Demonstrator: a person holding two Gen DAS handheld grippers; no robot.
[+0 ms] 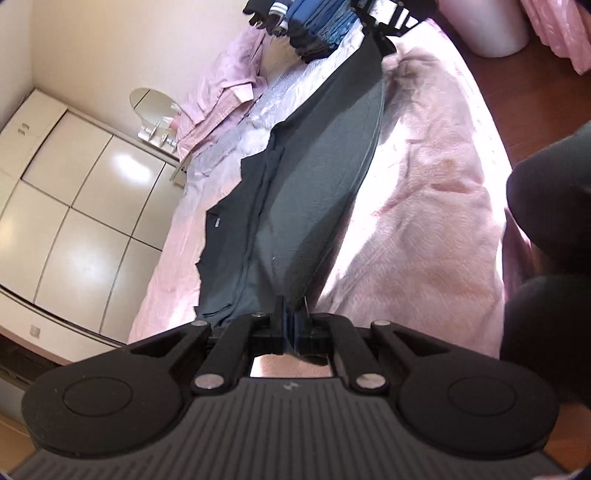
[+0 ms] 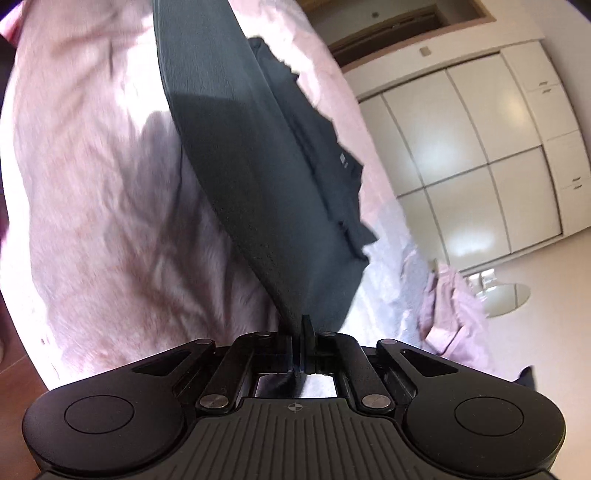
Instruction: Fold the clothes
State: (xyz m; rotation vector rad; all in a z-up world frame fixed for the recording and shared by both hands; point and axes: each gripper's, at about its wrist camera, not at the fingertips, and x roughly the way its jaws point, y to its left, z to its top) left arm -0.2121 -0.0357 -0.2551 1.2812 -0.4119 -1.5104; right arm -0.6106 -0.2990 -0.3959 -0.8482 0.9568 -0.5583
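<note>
A dark grey garment (image 1: 317, 177) lies stretched along the pink bed (image 1: 436, 206). My left gripper (image 1: 293, 314) is shut on one end of it. At the far end of the garment my right gripper (image 1: 384, 26) shows, also holding it. In the right wrist view my right gripper (image 2: 300, 325) is shut on an edge of the same garment (image 2: 258, 158), which is lifted taut above the pink cover (image 2: 96, 184). A folded part with a small label (image 2: 343, 159) rests on the bed.
A pile of folded blue and dark clothes (image 1: 310, 26) sits at the bed's far end. A crumpled pink garment (image 1: 229, 96) lies near the wall. White wardrobe doors (image 1: 74, 206) and a round mirror (image 1: 155, 105) stand beside the bed. The person's dark legs (image 1: 550, 229) are at the right.
</note>
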